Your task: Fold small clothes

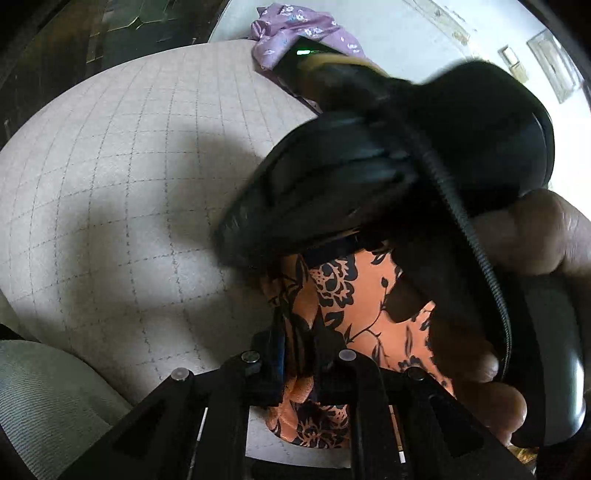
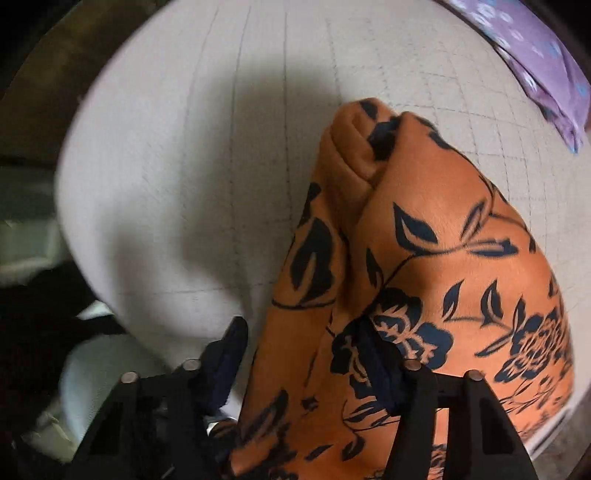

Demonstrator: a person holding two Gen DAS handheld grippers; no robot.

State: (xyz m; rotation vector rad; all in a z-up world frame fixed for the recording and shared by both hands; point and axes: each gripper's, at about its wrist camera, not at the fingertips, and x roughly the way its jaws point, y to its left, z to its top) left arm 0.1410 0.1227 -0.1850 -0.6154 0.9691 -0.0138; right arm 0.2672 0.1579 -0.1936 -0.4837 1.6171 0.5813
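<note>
An orange garment with a dark floral print (image 2: 443, 221) lies bunched on the white grid-lined table (image 2: 221, 110). In the left wrist view my left gripper (image 1: 301, 354) is shut on a gathered fold of this orange garment (image 1: 354, 295). My right gripper (image 2: 303, 350) points down over the cloth with its jaws apart. Cloth lies between them, and the left finger (image 2: 229, 343) stands clear of it over bare table. The right tool's black body (image 1: 406, 147) and the hand holding it (image 1: 535, 236) fill the left wrist view's right side and hide much of the garment.
A purple garment with pale flowers (image 1: 295, 33) (image 2: 535, 55) lies at the table's far side. The table edge (image 1: 74, 110) curves along the left, with dark floor beyond. A grey ribbed seat (image 1: 44, 398) sits below the near-left edge.
</note>
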